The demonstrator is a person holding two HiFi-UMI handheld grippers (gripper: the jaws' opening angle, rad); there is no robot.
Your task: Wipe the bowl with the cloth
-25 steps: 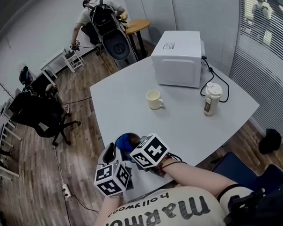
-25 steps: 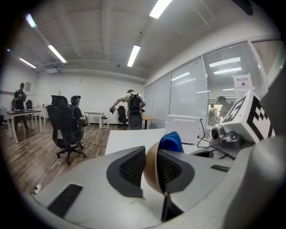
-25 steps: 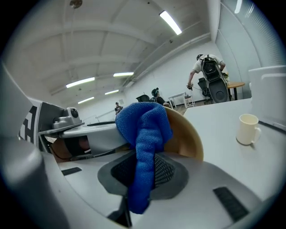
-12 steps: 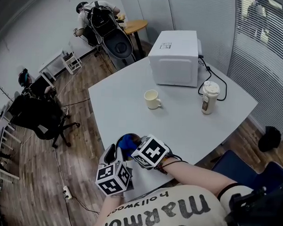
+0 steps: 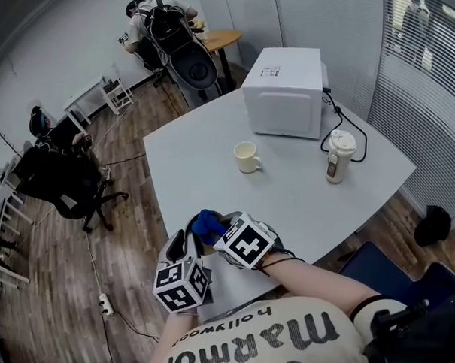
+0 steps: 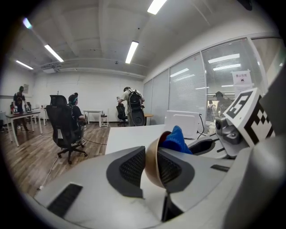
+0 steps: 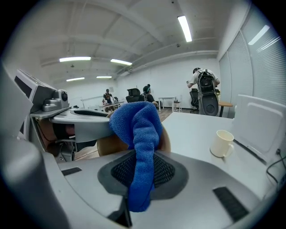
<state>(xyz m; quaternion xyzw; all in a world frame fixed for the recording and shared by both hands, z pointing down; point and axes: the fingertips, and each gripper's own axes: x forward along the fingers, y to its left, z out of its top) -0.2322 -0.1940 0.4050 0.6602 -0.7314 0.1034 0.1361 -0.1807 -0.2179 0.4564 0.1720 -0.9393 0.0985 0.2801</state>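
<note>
Risk: the left claw (image 6: 151, 169) pinches only the thin wall of the bowl (image 6: 153, 154), one pad inside and one outside. A hard push from the cloth (image 7: 139, 127) could lever the bowl out of this narrow grip and drop it onto the surface (image 5: 287, 195). The cloth could also slip from the right claw (image 7: 143, 172), whose pads are closed on a single hanging fold. The bowl is tan, smooth and thin-walled. It is held tilted in the air above the near part of the surface, with the bunched blue cloth pressed into its mouth
</note>
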